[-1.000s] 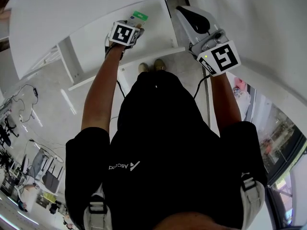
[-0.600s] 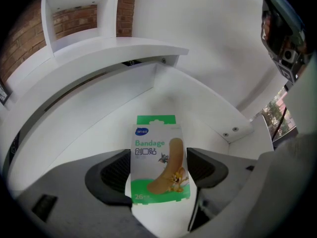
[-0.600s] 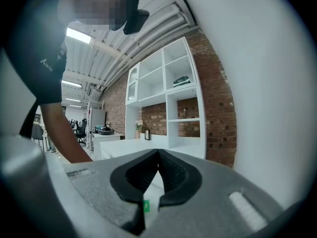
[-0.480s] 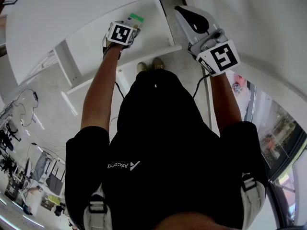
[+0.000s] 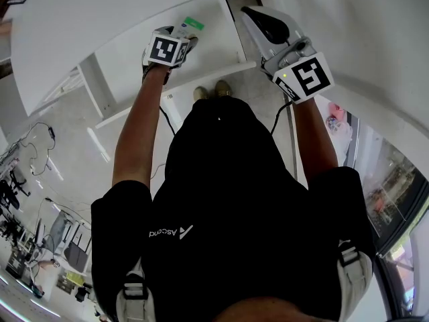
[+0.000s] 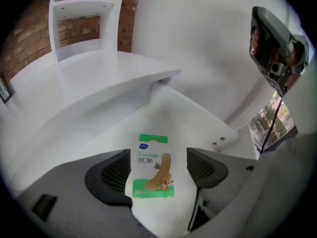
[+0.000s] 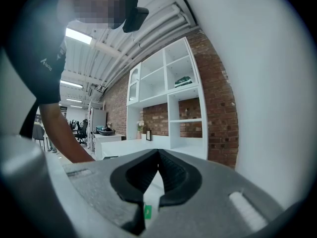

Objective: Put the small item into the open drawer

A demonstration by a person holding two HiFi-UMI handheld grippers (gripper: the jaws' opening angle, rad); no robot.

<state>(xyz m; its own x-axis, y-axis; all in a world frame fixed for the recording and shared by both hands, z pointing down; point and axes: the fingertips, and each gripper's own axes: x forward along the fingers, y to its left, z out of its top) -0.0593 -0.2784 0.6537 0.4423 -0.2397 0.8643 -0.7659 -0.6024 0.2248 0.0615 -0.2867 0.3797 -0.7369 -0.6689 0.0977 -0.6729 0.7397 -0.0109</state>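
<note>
A small white and green bandage box (image 6: 152,175) sits between the two jaws of my left gripper (image 6: 157,156), which is shut on it. In the head view the left gripper (image 5: 179,37) holds the box (image 5: 190,25) above the open white drawer (image 5: 131,56). The drawer's pale floor (image 6: 198,123) lies below and beyond the box. My right gripper (image 5: 260,17) hangs to the right of the drawer, apart from it. Its dark jaws (image 7: 158,152) meet at the tip with nothing between them.
The white desktop (image 5: 100,12) overhangs the drawer at the back. A white wall (image 5: 375,39) runs along the right. The person's shoes (image 5: 213,91) stand just below the drawer front. White shelving (image 7: 168,88) against a brick wall shows in the right gripper view.
The left gripper with the bandage box has shifted slightly left over the drawer. The right gripper has hardly moved.
</note>
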